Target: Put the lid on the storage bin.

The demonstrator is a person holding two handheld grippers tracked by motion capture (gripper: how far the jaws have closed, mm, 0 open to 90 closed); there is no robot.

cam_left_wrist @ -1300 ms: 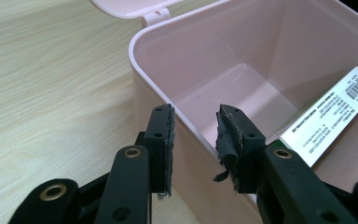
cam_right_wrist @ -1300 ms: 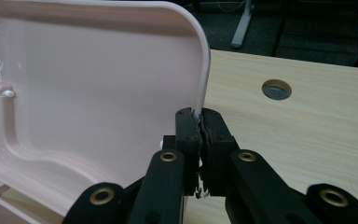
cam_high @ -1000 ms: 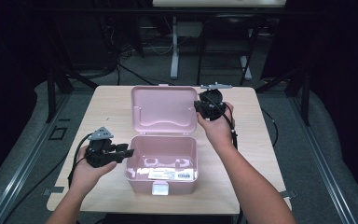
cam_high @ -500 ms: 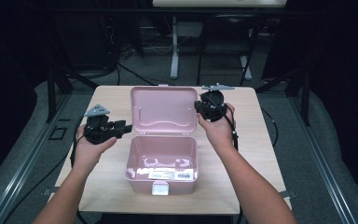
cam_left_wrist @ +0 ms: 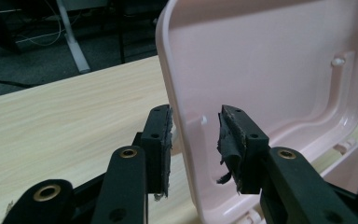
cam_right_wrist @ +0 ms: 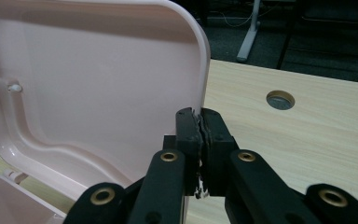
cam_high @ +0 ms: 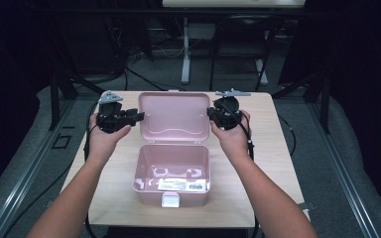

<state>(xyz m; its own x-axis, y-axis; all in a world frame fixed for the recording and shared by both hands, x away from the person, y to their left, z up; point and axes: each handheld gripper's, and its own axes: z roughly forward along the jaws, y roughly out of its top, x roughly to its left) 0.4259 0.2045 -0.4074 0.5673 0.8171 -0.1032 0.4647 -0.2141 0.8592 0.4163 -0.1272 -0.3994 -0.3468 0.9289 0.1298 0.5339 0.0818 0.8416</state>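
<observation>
A pink plastic box (cam_high: pixel 144 173) stands open on the wooden table (cam_high: pixel 273 144), its lid (cam_high: pixel 173 116) tilted up at the back. My left gripper (cam_high: pixel 138 117) is at the lid's left edge. In the left gripper view it (cam_left_wrist: pixel 195 149) is open, one jaw on each side of the lid's rim (cam_left_wrist: pixel 179 93). My right gripper (cam_high: pixel 210 113) holds the lid's right edge. In the right gripper view its jaws (cam_right_wrist: pixel 200 128) are shut on the lid's rim (cam_right_wrist: pixel 204 56). A white label (cam_high: pixel 181 184) lies inside the box base.
A white latch tab (cam_high: pixel 170 199) sticks out from the box's front wall near the table's front edge. A round cable hole (cam_right_wrist: pixel 279 99) sits in the tabletop to the right of the lid. Dark floor, cables and desk legs surround the table.
My left gripper has moved from beside the box base up and back to the lid's left edge. The right gripper has stayed on the lid's right edge.
</observation>
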